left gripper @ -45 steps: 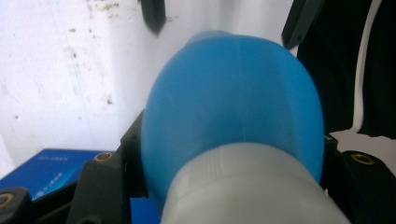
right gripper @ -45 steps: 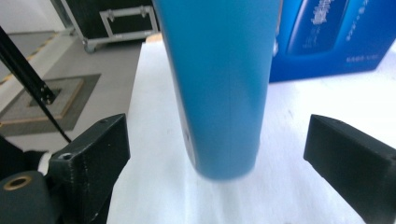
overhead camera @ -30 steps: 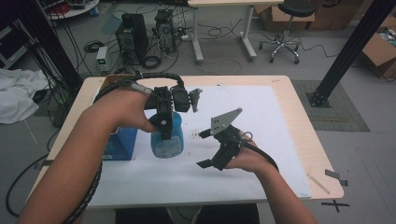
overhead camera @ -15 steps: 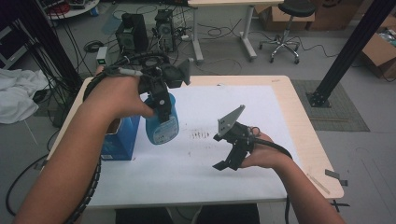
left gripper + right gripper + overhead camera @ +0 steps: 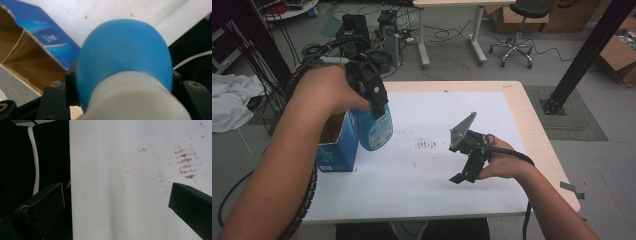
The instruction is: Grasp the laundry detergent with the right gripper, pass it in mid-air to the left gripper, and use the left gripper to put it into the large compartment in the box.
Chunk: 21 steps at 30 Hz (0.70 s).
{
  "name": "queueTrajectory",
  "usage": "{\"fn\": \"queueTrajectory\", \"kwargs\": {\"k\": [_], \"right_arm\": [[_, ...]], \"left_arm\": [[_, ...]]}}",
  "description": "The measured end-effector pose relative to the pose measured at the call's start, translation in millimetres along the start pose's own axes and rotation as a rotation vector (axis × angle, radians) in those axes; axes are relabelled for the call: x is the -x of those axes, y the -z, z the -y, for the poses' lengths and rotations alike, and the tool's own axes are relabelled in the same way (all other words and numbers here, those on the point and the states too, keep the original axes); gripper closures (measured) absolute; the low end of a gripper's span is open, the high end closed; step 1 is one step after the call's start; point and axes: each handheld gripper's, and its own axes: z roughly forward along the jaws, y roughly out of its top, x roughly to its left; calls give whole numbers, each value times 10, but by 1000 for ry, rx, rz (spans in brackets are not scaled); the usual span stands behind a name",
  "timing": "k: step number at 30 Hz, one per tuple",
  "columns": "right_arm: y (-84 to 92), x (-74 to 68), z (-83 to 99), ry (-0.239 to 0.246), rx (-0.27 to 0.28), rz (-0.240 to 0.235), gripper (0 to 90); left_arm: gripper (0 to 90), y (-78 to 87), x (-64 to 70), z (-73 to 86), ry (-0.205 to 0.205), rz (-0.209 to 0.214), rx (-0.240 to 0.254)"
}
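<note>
Nearest the person, the right gripper (image 5: 464,167) hovers low over the white sheet (image 5: 422,185) that covers the table (image 5: 539,135), its jaws spread wide with nothing between them; in the right gripper view they frame bare sheet and a patch of brown smudges (image 5: 186,166). Farther in, the left gripper (image 5: 369,87) is raised above the table's left side with its jaws clamped on the upper part of a blue bottle (image 5: 376,127), which hangs clear of the sheet. Just beside the bottle on its left stands an open blue carton (image 5: 337,150), its brown inside showing in the left gripper view. Beyond the table lie cables, another table's legs and a wheeled stool (image 5: 519,30) on the floor.
</note>
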Motion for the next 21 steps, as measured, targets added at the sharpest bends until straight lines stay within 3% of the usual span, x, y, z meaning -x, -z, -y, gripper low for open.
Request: {"fn": "queueTrajectory", "kwargs": {"k": [3,21], "right_arm": [[31,2,21,-3,-7,3,0],[138,0,77,-1,-40,11,0]], "left_arm": [[385,84,-96,32,61,10,16],[386,507,-702,320,312,4,61]]}}
